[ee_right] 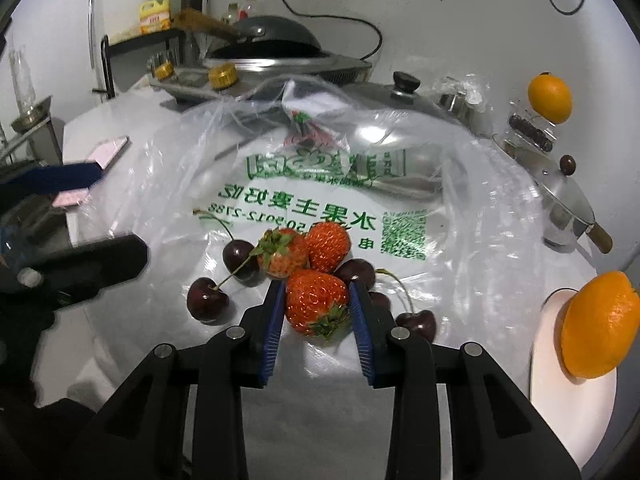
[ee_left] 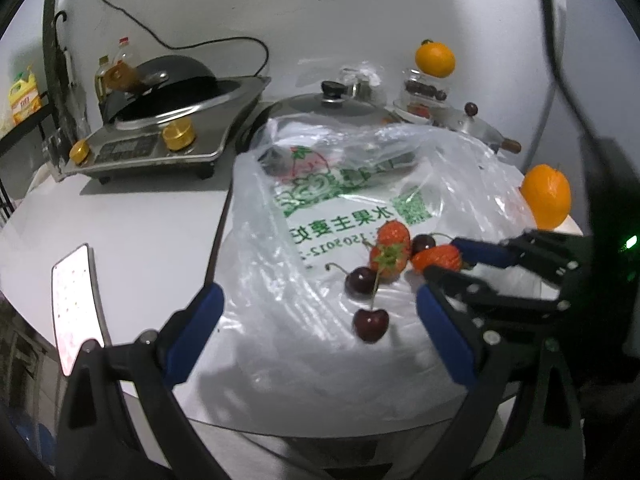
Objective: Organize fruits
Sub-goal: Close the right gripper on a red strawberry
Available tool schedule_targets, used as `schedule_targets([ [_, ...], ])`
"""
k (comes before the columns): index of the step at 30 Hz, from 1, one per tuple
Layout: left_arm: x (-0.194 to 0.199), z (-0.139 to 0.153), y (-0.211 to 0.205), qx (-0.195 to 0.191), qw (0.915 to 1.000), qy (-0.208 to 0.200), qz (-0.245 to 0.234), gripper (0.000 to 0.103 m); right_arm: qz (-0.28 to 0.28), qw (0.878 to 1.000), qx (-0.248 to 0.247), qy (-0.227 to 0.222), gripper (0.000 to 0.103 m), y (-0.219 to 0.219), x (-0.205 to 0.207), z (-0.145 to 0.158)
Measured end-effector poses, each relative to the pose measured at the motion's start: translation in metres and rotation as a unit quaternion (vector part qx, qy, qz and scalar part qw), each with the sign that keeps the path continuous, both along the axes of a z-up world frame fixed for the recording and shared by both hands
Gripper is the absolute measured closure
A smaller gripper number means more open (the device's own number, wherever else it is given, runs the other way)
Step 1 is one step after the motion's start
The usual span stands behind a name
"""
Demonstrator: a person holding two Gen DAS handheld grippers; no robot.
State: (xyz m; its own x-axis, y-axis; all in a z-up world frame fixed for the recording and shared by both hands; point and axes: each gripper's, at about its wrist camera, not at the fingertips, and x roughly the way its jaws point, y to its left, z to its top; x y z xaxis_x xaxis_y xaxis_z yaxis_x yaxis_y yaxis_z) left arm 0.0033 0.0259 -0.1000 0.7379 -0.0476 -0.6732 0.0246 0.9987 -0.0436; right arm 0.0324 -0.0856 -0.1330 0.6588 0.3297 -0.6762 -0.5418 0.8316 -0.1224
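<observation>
Plastic bag (ee_right: 168, 168) – thin, crinkly, glossy; cherries (ee_right: 208, 300) shiny-smooth; pot lid (ee_left: 328, 110) – polished metal.

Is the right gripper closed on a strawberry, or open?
Closed: the right gripper has both blue pads pressed against the nearest strawberry.

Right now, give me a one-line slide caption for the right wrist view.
Right tongs shut on a strawberry among cherries on a plastic bag, orange on a plate alongside.

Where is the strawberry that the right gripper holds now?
In the right wrist view, the strawberry sits low-centre between the right gripper pads, just before two other strawberries.
</observation>
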Motion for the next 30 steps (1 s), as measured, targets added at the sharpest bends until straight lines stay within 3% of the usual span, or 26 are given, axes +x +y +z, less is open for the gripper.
schedule_targets([
  [8,0.007,-0.001,-0.021,0.025,0.9994,-0.005,-0.023,0.005,-0.02,0.999,0.033,-0.01,0.068,-0.028,-0.005,0.021],
  [17,0.019,-0.013,-0.036,0.034,0.9982,0.003,-0.049,0.005,-0.041,0.998,0.054,-0.003,0.068,-0.05,-0.003,0.021],
  [20,0.018,-0.012,-0.039,0.041,0.9976,-0.005,-0.055,0.016,-0.043,0.997,0.059,0.002,0.068,-0.053,-0.003,0.019],
  [25,0.016,-0.004,-0.045,0.046,0.9959,-0.025,-0.074,0.017,-0.045,0.997,0.067,0.005,0.068,-0.056,-0.001,0.019],
  [30,0.012,-0.004,-0.05,0.045,0.9941,-0.031,-0.093,0.027,-0.047,0.996,0.07,0.007,0.068,-0.057,-0.001,0.019],
])
